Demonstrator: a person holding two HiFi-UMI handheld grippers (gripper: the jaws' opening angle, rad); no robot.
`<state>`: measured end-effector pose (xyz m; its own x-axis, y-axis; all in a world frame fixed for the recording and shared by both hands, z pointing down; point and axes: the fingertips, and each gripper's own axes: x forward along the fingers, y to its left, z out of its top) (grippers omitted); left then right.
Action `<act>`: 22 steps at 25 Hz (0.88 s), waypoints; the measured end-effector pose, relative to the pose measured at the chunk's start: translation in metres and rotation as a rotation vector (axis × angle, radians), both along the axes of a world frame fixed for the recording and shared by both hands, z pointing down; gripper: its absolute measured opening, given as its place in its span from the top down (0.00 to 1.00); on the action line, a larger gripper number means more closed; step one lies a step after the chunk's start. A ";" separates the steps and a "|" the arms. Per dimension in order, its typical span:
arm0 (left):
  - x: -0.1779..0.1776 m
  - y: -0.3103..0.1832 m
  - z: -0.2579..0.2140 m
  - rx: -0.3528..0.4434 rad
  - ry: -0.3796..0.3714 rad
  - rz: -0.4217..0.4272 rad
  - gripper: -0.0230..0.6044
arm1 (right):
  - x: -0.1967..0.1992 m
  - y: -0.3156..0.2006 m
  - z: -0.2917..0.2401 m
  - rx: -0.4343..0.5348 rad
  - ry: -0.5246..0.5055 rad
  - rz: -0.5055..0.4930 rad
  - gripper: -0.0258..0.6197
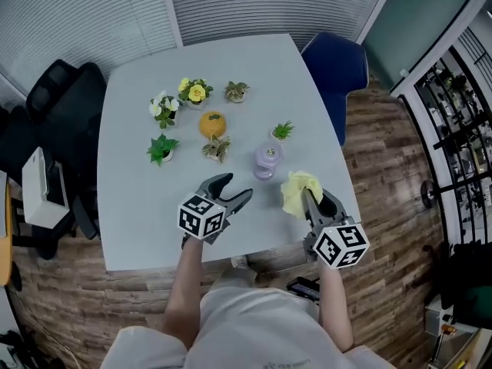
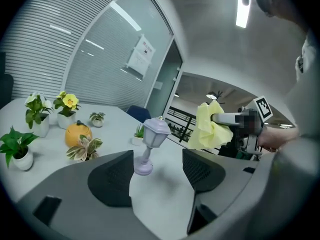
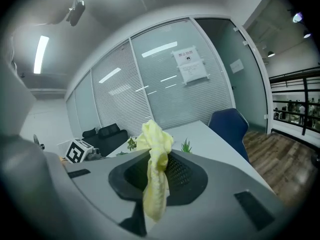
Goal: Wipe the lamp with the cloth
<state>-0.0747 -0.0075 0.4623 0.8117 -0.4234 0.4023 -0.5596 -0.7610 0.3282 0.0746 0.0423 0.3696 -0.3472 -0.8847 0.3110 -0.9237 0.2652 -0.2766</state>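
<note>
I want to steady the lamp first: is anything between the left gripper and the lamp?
Nothing visible. The left gripper is open, and only bare table lies between its jaws and the lamp. The pumpkin and the plant beside it stand off to its left, the cloth to its right.

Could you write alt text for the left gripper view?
A small lilac lamp stands upright on a pale table, framed between the open jaws of the left gripper. To its right, the right gripper holds a crumpled yellow cloth; small potted plants and an orange pumpkin sit at left.
</note>
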 end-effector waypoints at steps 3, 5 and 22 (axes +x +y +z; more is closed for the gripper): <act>0.001 -0.012 0.013 -0.006 -0.019 0.058 0.50 | 0.005 -0.004 0.002 -0.009 0.012 0.037 0.86; 0.005 -0.017 0.021 -0.002 -0.038 0.105 0.50 | 0.009 -0.006 0.001 -0.008 0.017 0.058 0.86; 0.028 -0.043 0.078 -0.002 -0.209 0.316 0.48 | 0.008 -0.062 -0.003 0.040 -0.016 0.018 0.86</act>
<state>-0.0470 -0.0509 0.5404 0.8024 -0.1642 0.5737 -0.3525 -0.9062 0.2336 0.0830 -0.0193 0.3662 -0.3354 -0.9027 0.2696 -0.9241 0.2596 -0.2805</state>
